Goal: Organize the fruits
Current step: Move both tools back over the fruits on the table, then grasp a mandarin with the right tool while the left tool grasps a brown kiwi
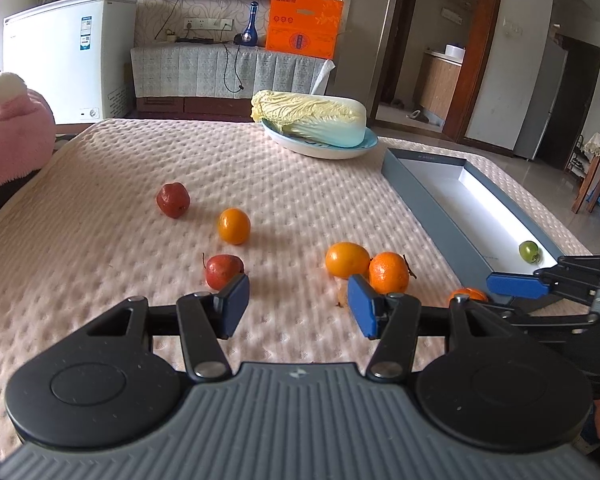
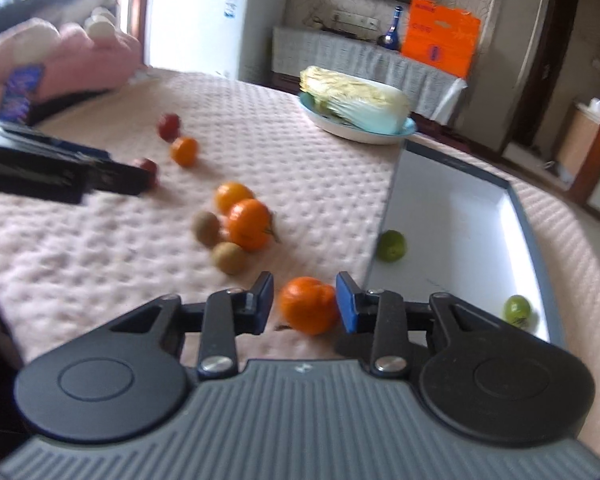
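Right gripper (image 2: pixel 304 302): jaws apart, straddling 1 orange mandarin (image 2: pixel 309 305) on the pink mat (image 2: pixel 100 240), just left of the grey tray's (image 2: pixel 530 232) near corner; contact unclear. Tray's long axis runs away toward the cabbage plate (image 2: pixel 358 134). Left gripper (image 1: pixel 298 300): jaws wide, empty.

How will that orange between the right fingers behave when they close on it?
The orange looks round and sits loose on the padded table cover, so a one-sided touch would probably roll it. The right gripper stands open around it, which looks centered. Its skin seems soft, so a gentle squeeze should hold.
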{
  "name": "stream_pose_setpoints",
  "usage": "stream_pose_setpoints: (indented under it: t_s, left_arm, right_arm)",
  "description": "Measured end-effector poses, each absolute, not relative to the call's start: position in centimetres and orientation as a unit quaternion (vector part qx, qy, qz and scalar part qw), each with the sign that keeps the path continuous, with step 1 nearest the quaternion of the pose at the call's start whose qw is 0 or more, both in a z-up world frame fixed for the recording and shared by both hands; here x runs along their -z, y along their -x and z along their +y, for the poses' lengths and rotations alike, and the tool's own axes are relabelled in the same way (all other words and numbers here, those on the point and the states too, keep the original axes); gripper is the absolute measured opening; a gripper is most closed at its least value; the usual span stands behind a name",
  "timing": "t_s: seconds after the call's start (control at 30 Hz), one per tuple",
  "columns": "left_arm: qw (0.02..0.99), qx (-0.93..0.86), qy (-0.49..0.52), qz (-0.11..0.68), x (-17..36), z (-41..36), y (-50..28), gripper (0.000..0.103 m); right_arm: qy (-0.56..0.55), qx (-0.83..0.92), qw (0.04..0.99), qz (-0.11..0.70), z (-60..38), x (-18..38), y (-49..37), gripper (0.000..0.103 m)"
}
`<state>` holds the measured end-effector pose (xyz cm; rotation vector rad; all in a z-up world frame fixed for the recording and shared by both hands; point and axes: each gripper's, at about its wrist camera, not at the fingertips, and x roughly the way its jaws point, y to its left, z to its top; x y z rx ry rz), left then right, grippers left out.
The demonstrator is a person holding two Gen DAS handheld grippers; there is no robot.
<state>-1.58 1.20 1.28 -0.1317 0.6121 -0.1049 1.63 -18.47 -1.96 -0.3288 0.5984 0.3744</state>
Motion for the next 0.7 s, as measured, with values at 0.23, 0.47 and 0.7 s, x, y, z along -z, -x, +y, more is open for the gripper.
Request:
stream_pose_setpoints:
  t_s: [0.23, 0.47, 0.7]
  left_arm:
    - [0.949, 0.057, 0.066, 0.304, -1.0, 1.1, 1.1, 0.061]
    - [0.946, 0.069, 0.052, 0.312, -0.4, 0.3, 1.0, 0.061]
    - [0.944, 0.095, 0.032, 0.313, 0.2, -1.5, 0.7, 0.061]
  right_arm:
    - [0.293, -0.160, 0.900, 0.280, -15.8, 4.4, -1.4, 0.041]
    - [0.228, -0.191, 0.909, 0.293, -17.2, 2.8, -1.4, 0.037]
    - [0.088, -0.275, 0.888, 0.358, -19.6, 2.4, -1.0, 0.038]
